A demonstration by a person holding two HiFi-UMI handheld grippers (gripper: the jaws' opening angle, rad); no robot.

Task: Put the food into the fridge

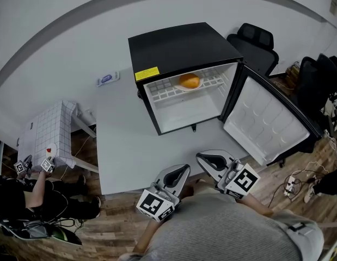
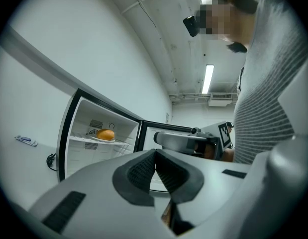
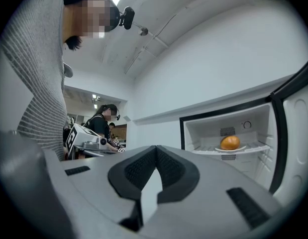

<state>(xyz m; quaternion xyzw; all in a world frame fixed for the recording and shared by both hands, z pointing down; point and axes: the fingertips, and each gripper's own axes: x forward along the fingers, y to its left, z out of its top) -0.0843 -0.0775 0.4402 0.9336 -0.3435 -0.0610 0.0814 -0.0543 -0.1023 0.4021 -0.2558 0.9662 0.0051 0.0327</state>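
Observation:
An orange round bun (image 1: 189, 81) lies on a white plate (image 1: 181, 88) on the wire shelf of a black mini fridge (image 1: 179, 50), whose door (image 1: 269, 118) stands wide open to the right. My two grippers are held low, close to my body at the table's near edge and well short of the fridge. The left gripper (image 1: 184, 169) is shut and empty, as the left gripper view (image 2: 155, 153) shows, with the bun (image 2: 105, 135) far ahead. The right gripper (image 1: 203, 157) is shut with nothing in it (image 3: 156, 151). From there the bun (image 3: 230, 143) shows inside the fridge.
The fridge stands on a white table (image 1: 124, 145) with a small blue object (image 1: 106, 79) near the wall. Black chairs (image 1: 255, 42) stand behind and right. A second person (image 1: 26, 194) sits at the left by a grid-cloth side table (image 1: 51, 129). A power strip (image 1: 292, 184) lies on the floor.

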